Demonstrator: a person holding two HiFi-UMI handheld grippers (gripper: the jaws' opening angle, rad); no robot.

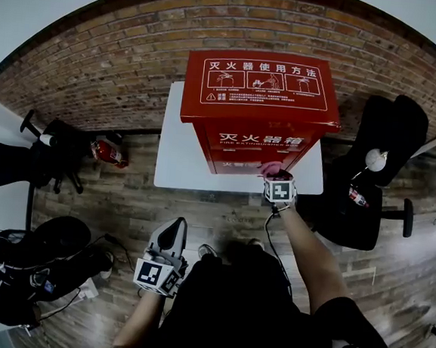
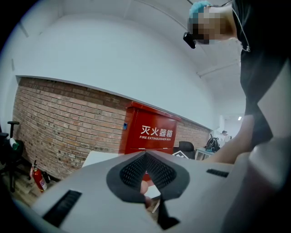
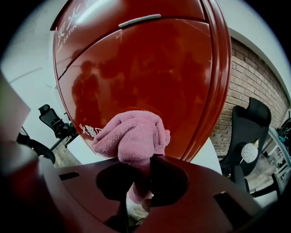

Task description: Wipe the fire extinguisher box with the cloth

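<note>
The red fire extinguisher box (image 1: 259, 97) stands on a low white platform (image 1: 181, 166) against the brick wall. My right gripper (image 1: 276, 181) is shut on a bunched pink cloth (image 1: 270, 168), which presses on the lower front panel of the box. In the right gripper view the cloth (image 3: 132, 136) sticks out of the gripper (image 3: 138, 182) and touches the glossy red door (image 3: 150, 68). My left gripper (image 1: 172, 230) hangs back near my body, shut and holding nothing. The left gripper view shows its gripper (image 2: 146, 191) pointing at the box (image 2: 152, 129) from a distance.
A small red extinguisher (image 1: 107, 152) lies on the wooden floor left of the platform, beside a black chair (image 1: 45, 154). Another black office chair (image 1: 369, 183) stands close on the right. Dark bags (image 1: 20, 266) sit at lower left. The brick wall (image 1: 122, 55) runs behind.
</note>
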